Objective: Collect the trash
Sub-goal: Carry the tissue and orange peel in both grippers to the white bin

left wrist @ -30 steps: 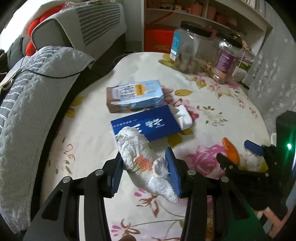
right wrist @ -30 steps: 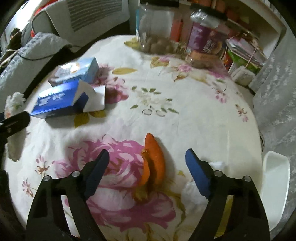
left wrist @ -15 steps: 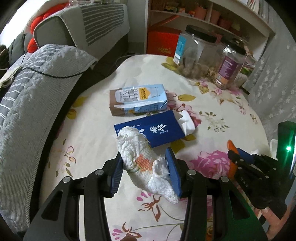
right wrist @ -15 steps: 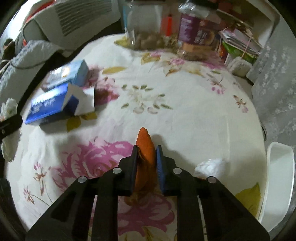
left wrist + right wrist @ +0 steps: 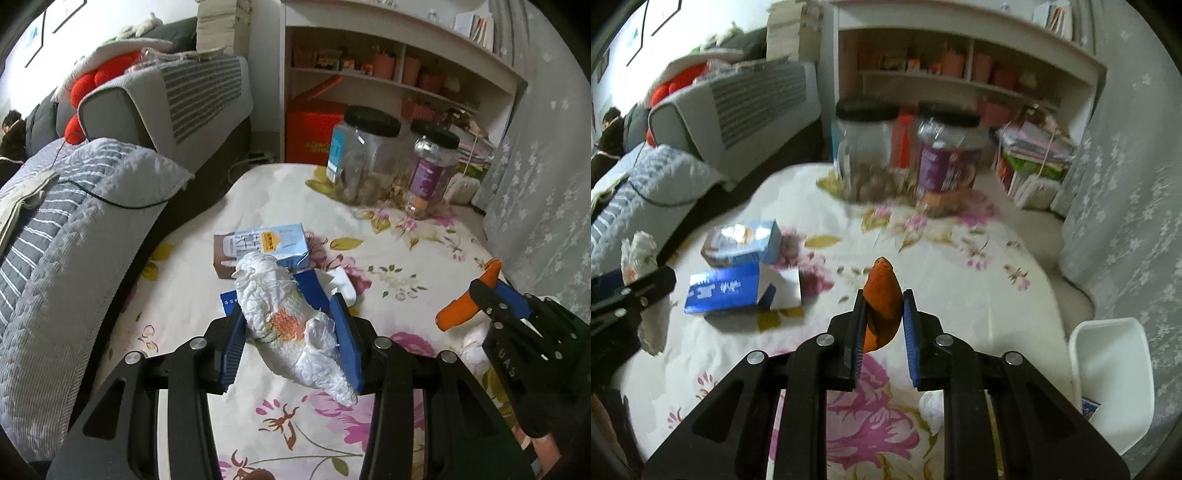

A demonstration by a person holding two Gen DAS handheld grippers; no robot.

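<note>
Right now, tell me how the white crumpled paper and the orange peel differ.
The crumpled paper is white with an orange stain; the orange peel is plain orange. The paper is bulky and wrinkled, sticking out well past the left gripper; the peel is a thin, smooth, curved sliver pinched in the right gripper. The left jaws stand wider apart than the right. Both are trash, gripped and lifted off the table.
</note>
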